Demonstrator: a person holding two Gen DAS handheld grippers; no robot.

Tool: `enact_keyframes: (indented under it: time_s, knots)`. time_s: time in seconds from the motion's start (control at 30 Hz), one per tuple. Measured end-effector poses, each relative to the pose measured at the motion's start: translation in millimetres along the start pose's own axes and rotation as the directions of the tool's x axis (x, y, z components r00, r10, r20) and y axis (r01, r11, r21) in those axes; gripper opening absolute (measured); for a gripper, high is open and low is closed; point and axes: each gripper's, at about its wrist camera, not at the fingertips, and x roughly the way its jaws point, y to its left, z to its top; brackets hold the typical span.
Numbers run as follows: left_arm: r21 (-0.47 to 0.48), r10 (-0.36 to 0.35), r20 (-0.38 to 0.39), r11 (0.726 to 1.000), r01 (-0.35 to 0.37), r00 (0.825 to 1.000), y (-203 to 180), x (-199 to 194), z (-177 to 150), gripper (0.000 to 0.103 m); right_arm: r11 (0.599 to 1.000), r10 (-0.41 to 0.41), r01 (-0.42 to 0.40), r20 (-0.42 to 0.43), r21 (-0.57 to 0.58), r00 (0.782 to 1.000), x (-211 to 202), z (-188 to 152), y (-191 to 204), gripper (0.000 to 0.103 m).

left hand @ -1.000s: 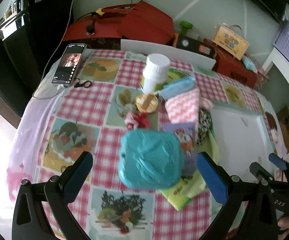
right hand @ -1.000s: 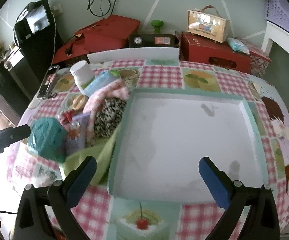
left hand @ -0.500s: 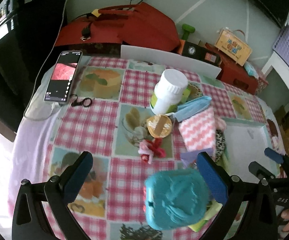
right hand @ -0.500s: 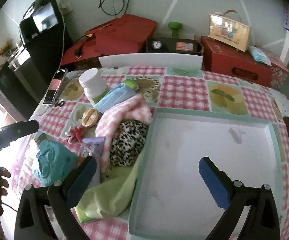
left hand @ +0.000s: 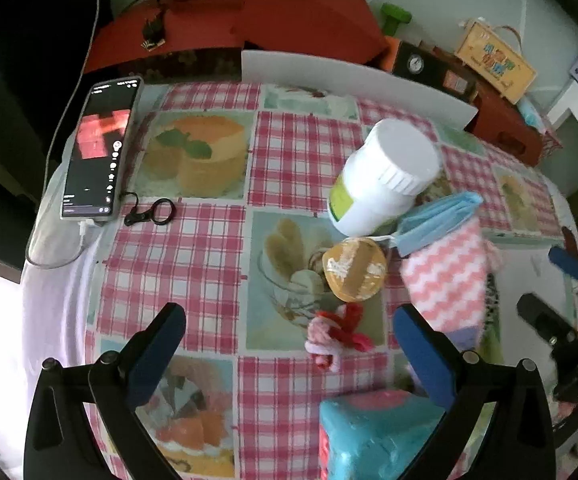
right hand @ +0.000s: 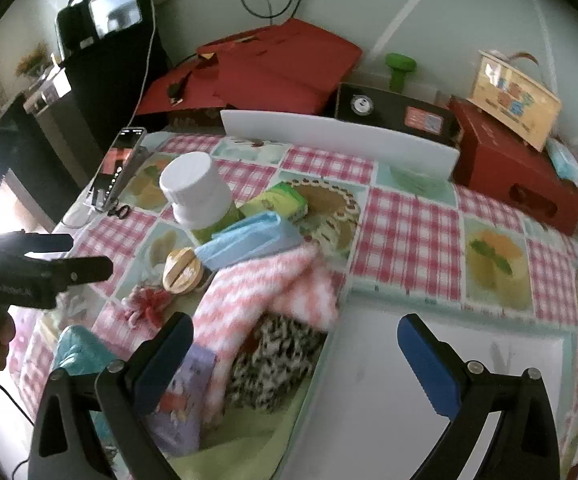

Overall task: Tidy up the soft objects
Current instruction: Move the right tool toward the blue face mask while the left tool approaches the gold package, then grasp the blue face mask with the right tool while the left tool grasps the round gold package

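- Both grippers have pushed forward over the checked tablecloth (left hand: 209,264) since a second ago: the teal bundle (left hand: 373,436), then centred between the left fingers, now sits at the 6 o'clock edge of the left view, and the right camera, which faced mostly tray, now faces the heap.
- Left gripper (left hand: 289,344) stands wide open and holds nothing; the red-and-pink yarn scrap (left hand: 339,334) lies between its fingers, nearer the right one, so that looks like the likely pick.
- Right gripper (right hand: 295,354) is likewise spread wide and empty, hovering over the pink zigzag cloth (right hand: 265,292) and the leopard-print piece (right hand: 273,364) beneath it.
- Soft things are heaped together at 9 o'clock of the pale tray (right hand: 429,380), which is bare; I judge it the destination, so sorting has barely begun.
- Blue face masks (right hand: 249,240) lean against the white-lidded bottle (right hand: 197,192), with a round tan piece (right hand: 181,270) just beside; these hard items probably stay.
- Phone (left hand: 97,148) lies well apart at 10 o'clock in the left view.
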Motion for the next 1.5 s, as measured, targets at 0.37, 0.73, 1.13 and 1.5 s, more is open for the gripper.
enact_keyframes:
  time_s: [0.37, 0.73, 1.13, 1.5]
  knots:
    - [-0.001, 0.005, -0.101, 1.000, -0.005, 0.995, 9.6, 40.2, 3.7, 0.103, 0.997, 0.038, -0.045, -0.093, -0.069, 0.995, 39.6, 16.5, 11.9, 0.103]
    - [0.063, -0.006, -0.104, 0.998, 0.013, 0.995, -7.3, 58.8, 24.1, 0.103, 0.993, 0.114, -0.116, -0.076, -0.019, 0.991, 57.7, 40.4, 6.3, 0.086]
    - [0.122, -0.042, -0.152, 0.991, 0.061, 0.988, -54.4, 103.1, 53.4, 0.103, 0.989, 0.149, -0.148, -0.087, 0.014, 0.985, 84.2, 60.4, -0.5, 0.069]
    - [0.220, -0.013, -0.198, 0.974, 0.057, 0.980, -102.9, 127.9, 71.7, 0.090, 0.980, 0.195, -0.190, -0.108, 0.054, 0.975, 96.1, 61.4, -6.1, 0.040]
